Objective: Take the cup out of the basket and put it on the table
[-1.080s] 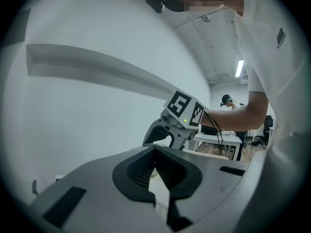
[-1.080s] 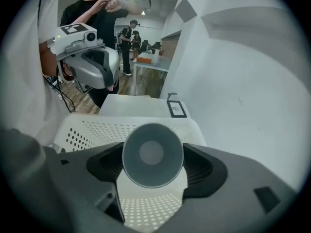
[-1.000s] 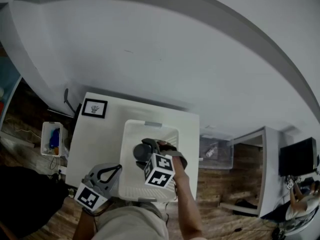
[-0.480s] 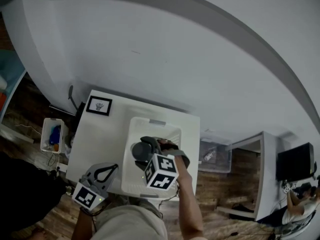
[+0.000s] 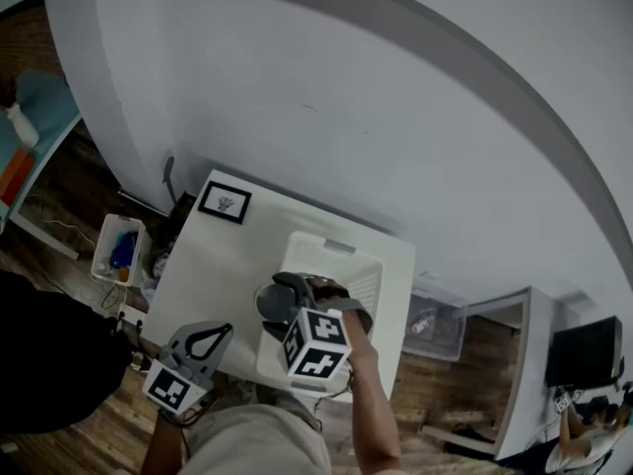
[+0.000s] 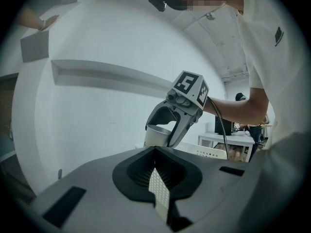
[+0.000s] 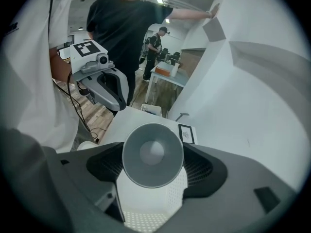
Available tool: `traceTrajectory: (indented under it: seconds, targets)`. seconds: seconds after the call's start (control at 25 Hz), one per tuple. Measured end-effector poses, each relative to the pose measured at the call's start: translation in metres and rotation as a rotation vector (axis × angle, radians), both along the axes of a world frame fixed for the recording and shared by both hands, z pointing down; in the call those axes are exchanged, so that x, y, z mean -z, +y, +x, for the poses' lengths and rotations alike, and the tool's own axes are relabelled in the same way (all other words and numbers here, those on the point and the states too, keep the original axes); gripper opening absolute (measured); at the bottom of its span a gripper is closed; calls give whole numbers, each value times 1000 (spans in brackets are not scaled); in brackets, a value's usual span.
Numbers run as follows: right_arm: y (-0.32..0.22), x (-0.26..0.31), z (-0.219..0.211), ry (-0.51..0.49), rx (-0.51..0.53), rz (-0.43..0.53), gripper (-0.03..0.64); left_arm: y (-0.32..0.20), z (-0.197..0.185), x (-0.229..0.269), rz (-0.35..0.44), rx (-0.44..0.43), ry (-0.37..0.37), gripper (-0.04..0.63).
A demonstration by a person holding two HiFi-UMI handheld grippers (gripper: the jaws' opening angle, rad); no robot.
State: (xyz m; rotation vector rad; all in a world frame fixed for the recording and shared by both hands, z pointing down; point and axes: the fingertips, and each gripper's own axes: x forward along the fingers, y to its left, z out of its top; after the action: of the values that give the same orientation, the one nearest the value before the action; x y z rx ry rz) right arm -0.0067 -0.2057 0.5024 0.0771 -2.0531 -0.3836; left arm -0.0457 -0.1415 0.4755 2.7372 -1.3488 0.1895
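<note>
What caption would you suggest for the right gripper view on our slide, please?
Right gripper shut on a grey cup over the white basket, left gripper shut and empty beyond.

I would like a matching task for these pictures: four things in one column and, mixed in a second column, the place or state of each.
Things:
1. cup
2. basket
3. framed picture
4. left hand-held gripper

Places or states:
A. jaws together, holding nothing
B. far left corner of the table
C. held by the right hand-held gripper
D. on the table, below the cup

Pairs: 1-C, 2-D, 3-B, 4-A
</note>
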Motion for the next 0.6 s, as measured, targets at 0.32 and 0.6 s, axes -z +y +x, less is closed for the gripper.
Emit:
traceTrajectory:
  seconds: [0.32,0.6]
  targets:
    - [25,-21,-43,-3,117,-31,370,18,-27,-9,-17,98,-4,1]
    - [48,-48,-80,-7,212,-79,370,30,-49,-16,-30,177,-3,2]
